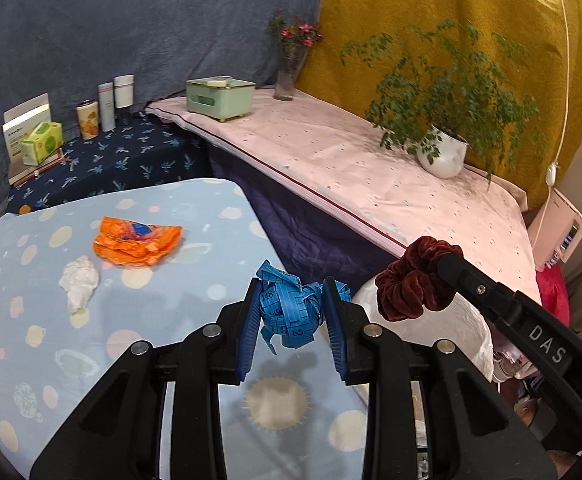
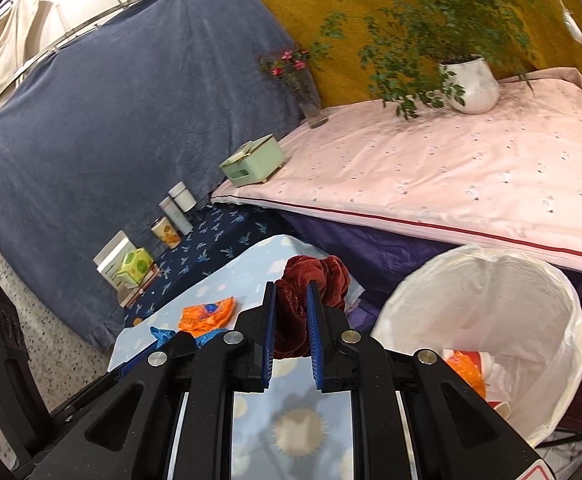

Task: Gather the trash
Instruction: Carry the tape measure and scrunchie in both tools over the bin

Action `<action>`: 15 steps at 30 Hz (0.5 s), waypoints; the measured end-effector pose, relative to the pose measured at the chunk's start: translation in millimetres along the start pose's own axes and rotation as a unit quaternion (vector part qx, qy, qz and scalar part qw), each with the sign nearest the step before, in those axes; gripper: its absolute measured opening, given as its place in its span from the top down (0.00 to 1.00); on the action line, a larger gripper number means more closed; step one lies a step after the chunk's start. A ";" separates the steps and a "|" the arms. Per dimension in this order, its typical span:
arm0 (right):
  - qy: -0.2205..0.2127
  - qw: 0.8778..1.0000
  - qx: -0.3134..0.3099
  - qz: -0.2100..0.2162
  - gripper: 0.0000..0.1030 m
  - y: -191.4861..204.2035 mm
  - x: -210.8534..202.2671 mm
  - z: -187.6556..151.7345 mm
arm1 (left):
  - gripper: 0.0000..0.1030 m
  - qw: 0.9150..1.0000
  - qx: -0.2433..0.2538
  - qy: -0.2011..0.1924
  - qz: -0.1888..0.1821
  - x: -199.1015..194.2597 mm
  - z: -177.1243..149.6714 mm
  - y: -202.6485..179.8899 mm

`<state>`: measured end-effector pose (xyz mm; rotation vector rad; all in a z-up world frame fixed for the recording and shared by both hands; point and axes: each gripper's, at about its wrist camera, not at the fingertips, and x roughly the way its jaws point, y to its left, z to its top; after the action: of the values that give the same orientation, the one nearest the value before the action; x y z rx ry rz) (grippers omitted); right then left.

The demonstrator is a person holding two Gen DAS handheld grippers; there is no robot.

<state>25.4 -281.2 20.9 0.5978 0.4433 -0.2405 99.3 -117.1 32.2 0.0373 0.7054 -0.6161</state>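
From the left wrist camera, the left gripper has its jaws closed around a bundled blue measuring tape, held above the near edge of the spotted blue table; the right gripper reaches in from the right with a dark red scrunchie pinched at its tip, over the white-lined bin whose rim shows just beyond the table edge; still lying on the table, well apart from both grippers, are an orange wrapper and a crumpled white tissue, the two near each other. From the right wrist camera, the right gripper shows narrow jaws clamped on the scrunchie; the bin stands just right of the table and already holds some orange and white scraps at its bottom; the orange wrapper shows on the table beyond. By my judgement the task is part done: some trash binned, two items in hand not yet dropped, and the wrapper and tissue left to fetch.
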 end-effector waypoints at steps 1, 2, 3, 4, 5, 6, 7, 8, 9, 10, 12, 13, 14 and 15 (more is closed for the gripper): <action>0.000 1.000 0.004 -0.003 0.87 -5.3 -1.1 -0.1 | 0.71 1.000 0.004 0.003 -0.002 2.4 -1.4 -6.1; 0.000 1.000 0.009 -0.008 0.87 -12.3 -2.7 -0.4 | 0.71 1.000 0.009 0.007 -0.005 5.5 -2.9 -12.7; 0.000 1.000 0.013 -0.012 0.87 -18.9 -4.2 -0.7 | 0.71 1.000 0.013 0.010 -0.008 8.2 -4.2 -18.3; 0.000 1.000 0.017 -0.016 0.87 -25.5 -5.6 -1.0 | 0.71 1.000 0.018 0.013 -0.011 11.3 -6.2 -25.3; 0.000 1.000 0.020 -0.020 0.87 -31.2 -7.1 -1.6 | 0.71 0.999 0.023 0.017 -0.014 14.1 -8.0 -31.5; -0.001 0.999 0.023 -0.024 0.87 -36.6 -8.9 -2.3 | 0.71 0.999 0.026 0.020 -0.018 16.8 -9.9 -37.6; -0.001 0.999 0.026 -0.027 0.87 -42.3 -10.4 -2.6 | 0.71 0.999 0.029 0.023 -0.022 19.5 -11.6 -43.4; -0.001 0.999 0.029 -0.031 0.87 -48.0 -12.0 -3.3 | 0.71 0.999 0.032 0.026 -0.025 22.0 -12.8 -48.4; -0.002 0.999 0.031 -0.034 0.87 -52.9 -13.0 -3.5 | 0.71 0.999 0.035 0.029 -0.029 24.8 -14.5 -54.3; -0.002 0.999 0.032 -0.038 0.87 -58.3 -14.5 -4.1 | 0.71 0.998 0.039 0.032 -0.031 27.7 -15.8 -59.5; -0.003 0.998 0.033 -0.047 0.87 -65.8 -17.3 -5.5 | 0.71 0.998 0.045 0.037 -0.035 32.3 -19.0 -68.8; -0.003 0.998 0.035 -0.050 0.87 -70.7 -18.4 -6.1 | 0.71 0.997 0.047 0.039 -0.036 34.1 -20.4 -72.7; -0.003 0.998 0.037 -0.052 0.87 -74.0 -19.2 -6.7 | 0.71 0.997 0.049 0.042 -0.038 36.4 -21.9 -76.4; -0.003 0.998 0.039 -0.055 0.87 -77.8 -20.1 -7.3 | 0.70 0.997 0.050 0.045 -0.041 38.9 -23.3 -79.6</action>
<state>-21.3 -337.5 -13.1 0.6491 0.4632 -0.3647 65.4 -197.3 3.8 0.1293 0.7658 -0.7307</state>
